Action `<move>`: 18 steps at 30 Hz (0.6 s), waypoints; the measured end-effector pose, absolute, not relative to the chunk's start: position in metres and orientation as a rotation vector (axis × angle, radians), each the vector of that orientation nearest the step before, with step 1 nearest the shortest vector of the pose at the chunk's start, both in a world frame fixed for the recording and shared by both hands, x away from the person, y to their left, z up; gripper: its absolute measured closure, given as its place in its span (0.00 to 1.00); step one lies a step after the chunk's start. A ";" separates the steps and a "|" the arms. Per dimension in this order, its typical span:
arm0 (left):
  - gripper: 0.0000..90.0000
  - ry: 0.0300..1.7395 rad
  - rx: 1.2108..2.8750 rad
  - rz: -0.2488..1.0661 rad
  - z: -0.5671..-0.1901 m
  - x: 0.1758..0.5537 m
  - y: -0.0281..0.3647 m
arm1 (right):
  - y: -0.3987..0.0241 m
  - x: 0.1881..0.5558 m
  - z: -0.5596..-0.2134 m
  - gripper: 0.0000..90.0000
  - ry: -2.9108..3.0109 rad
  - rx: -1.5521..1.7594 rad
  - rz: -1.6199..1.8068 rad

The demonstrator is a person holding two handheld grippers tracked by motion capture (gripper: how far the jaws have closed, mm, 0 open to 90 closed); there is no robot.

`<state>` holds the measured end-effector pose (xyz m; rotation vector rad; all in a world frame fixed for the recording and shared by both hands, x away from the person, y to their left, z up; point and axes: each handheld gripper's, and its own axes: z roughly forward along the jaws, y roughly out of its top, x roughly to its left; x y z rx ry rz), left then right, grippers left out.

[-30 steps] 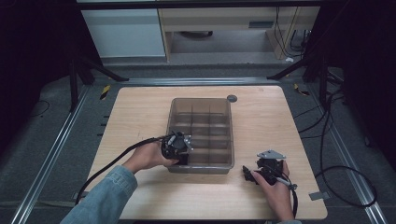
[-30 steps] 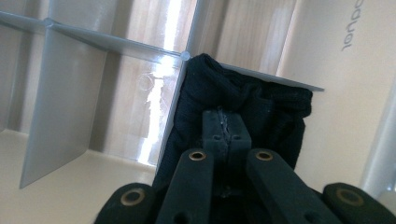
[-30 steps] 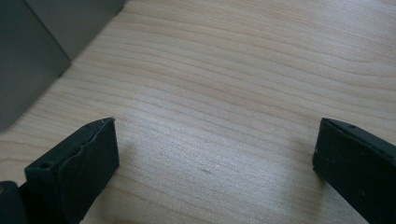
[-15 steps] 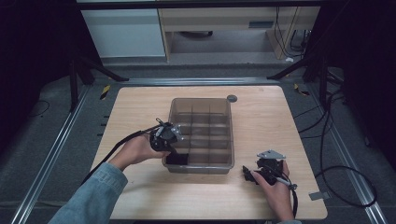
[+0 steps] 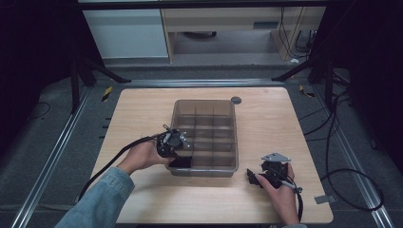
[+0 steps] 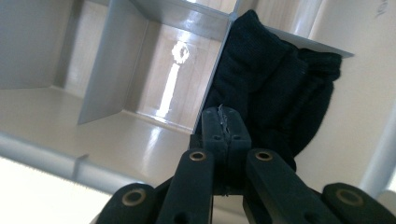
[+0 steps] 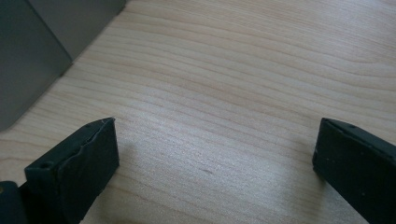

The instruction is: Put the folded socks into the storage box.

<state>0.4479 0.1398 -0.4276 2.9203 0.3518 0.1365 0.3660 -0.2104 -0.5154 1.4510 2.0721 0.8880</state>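
The left tongs (image 6: 223,122) sit with their jaws pressed together, nothing between them, tips hovering at the edge of a black cloth (image 6: 275,93) that looks like a rolled sock or small knit piece; the weave is visible, but what it is exactly I cannot say for sure. The cloth lies bunched in the bin's (image 5: 228,109) near-left compartment (image 5: 182,162), against the divider and the side wall. From above, the left tongs (image 5: 175,147) lean over the bin's left wall, pointing down into that corner cell.

The right tongs (image 7: 215,154) stand wide apart, holding nothing, over bare counter (image 7: 243,74) just right of the bin's near corner. In the high view they (image 5: 254,178) rest low by the near edge of the counter (image 5: 142,109), well apart from the cloth.

As I judge it, the step in hand is settling the cloth into its cell: the closed tips seem to be tucking or pressing it down, or just finishing that. The other cells look empty. The next move likely calls for lifting the left tongs straight up and clear of the divider without snagging the knit, since a caught thread could drag the cloth back out.
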 end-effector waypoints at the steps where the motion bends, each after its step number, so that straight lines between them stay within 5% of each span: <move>1: 1.00 0.352 2.920 0.137 -0.428 0.448 0.140 | -0.210 0.366 -0.515 0.01 2.072 1.451 0.888; 18: 1.00 0.343 2.937 0.161 -0.435 0.446 0.135 | -0.210 0.366 -0.515 0.01 2.073 1.450 0.888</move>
